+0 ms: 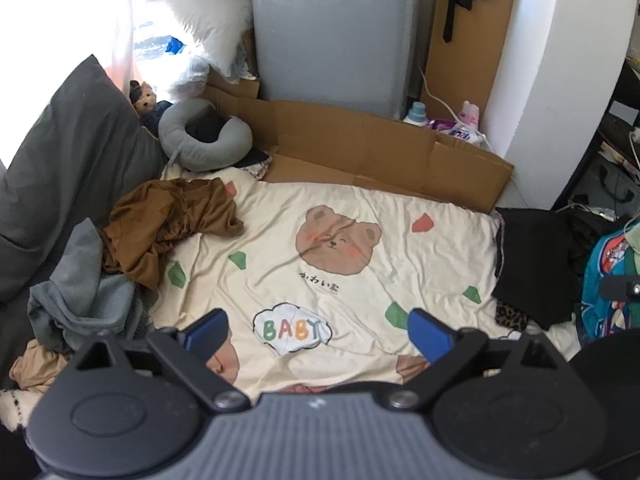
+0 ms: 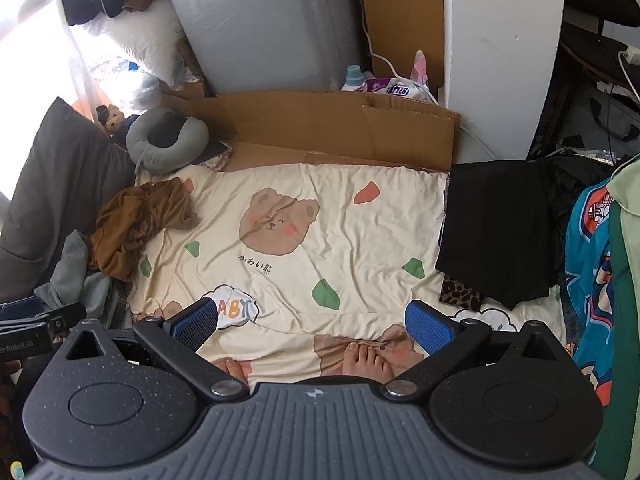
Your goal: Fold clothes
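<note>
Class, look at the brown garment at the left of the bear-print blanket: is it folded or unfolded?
Unfolded. The brown garment lies crumpled in a loose heap with irregular creases and no straight folded edges, partly on the blanket.

bear-print blanket (image 2: 320, 216) spread flat | grey neck pillow (image 1: 204, 136) at far left corner | flattened cardboard (image 1: 380, 152) along far edge | grey appliance (image 1: 332, 32) behind it | detergent bottle (image 2: 354, 76) beside white pillar (image 2: 500, 60)
</note>
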{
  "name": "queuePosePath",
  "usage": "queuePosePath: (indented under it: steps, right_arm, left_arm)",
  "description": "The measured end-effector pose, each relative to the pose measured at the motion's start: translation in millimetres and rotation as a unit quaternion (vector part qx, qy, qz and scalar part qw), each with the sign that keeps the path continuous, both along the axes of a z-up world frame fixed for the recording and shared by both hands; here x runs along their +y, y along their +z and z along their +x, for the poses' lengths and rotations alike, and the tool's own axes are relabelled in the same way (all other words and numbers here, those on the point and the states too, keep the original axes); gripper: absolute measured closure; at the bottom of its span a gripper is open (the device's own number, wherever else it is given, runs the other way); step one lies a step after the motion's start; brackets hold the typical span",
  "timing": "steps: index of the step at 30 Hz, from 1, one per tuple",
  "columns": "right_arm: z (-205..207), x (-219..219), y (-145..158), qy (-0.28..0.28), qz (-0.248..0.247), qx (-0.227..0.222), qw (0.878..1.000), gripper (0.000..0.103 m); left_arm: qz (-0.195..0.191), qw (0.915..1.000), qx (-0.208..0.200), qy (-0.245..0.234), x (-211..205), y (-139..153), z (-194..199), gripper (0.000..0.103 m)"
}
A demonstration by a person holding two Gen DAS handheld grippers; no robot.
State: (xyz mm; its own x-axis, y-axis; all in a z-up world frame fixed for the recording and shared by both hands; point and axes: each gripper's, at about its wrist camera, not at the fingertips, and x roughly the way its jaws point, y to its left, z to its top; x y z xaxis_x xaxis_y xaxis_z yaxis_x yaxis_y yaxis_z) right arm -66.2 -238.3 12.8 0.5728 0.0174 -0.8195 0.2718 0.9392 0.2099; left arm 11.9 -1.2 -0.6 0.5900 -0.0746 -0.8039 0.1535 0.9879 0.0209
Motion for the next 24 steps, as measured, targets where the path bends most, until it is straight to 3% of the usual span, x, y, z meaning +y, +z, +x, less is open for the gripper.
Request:
queuePosePath:
  steps: [5,24]
  right_arm:
    - [7.2,1.2,4.1,0.006,-0.008,-0.003,1.000,0.000]
    - [59.5,5.2,13.5,0.016,-0.011,-0.001,1.000,0.000]
  left_arm:
    - [-0.024,0.9997,0.006,0.001,5.0,4.8,5.2,0.005]
    - [-0.006,0.9995,-0.022,0.020,39.1,19.5,43.6,0.005]
